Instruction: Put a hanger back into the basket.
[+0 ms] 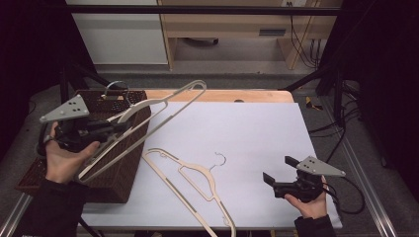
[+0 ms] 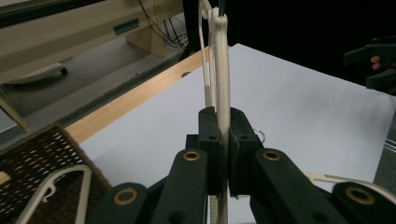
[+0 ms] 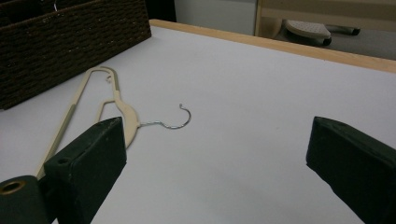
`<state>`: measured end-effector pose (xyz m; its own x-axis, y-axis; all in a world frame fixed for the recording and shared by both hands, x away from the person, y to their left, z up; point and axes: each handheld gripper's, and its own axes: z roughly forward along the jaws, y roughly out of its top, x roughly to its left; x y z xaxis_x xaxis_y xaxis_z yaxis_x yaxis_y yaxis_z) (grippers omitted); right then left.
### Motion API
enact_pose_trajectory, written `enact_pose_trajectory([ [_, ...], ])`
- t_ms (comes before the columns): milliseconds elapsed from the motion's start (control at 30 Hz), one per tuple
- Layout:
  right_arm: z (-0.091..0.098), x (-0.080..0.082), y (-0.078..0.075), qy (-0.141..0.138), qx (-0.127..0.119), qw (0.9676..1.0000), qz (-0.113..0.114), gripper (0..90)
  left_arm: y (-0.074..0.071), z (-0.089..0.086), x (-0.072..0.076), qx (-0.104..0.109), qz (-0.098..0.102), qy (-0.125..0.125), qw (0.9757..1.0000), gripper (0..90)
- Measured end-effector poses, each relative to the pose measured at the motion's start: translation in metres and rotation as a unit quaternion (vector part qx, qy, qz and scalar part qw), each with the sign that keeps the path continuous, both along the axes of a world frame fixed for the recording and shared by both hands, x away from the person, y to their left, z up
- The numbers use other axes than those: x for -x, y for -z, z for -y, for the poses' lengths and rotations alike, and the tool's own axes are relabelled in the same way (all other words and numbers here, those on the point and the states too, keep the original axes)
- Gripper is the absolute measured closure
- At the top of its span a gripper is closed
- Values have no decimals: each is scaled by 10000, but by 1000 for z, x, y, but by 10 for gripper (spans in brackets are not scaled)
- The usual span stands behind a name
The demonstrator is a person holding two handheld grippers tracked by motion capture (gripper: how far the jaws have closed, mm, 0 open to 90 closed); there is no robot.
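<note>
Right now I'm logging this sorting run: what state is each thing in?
Left gripper: shut on held hanger.
Held hanger: lifted, tilted above the basket.
Right gripper: open, holding nothing.
Second hanger: lying flat on the white table.
Wicker basket: at the table's left side.

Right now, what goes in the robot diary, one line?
left gripper: shut on raised hanger | right gripper: open | second hanger: flat on table

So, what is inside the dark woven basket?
In the dark woven basket, the left gripper view shows one cream plastic hanger lying inside. The lifted cream hanger and the left tongs cover the rest.
</note>
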<state>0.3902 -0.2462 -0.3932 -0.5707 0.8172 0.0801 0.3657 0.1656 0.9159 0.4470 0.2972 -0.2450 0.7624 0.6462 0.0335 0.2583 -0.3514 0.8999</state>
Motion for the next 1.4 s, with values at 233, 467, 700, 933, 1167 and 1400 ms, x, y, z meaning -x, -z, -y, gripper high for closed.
enact_pose_trajectory([
  [233, -1, 0, 0, 18, -3, 10000, -8, 52, 3, -39, -17, -83, -11, -268, 9996, 861],
  [467, -1, -1, 1, 0, -1, 10000, -27, 51, 14, -72, -32, -127, -97, -483, 9987, 861],
  [700, -2, -2, 2, 2, 33, 10000, -38, 51, 28, -103, -45, -40, -245, -753, 9969, 860],
  [933, -3, -3, 3, -13, 51, 10000, -63, 50, 42, -123, -52, 20, -394, -942, 9948, 860],
  [1167, -2, -3, 3, -8, 61, 10000, -42, 49, 54, -138, -55, -16, -500, -1092, 9928, 860],
  [1400, -3, -3, 3, -5, 76, 10000, -59, 49, 67, -147, -55, -72, -662, -1238, 9901, 860],
])
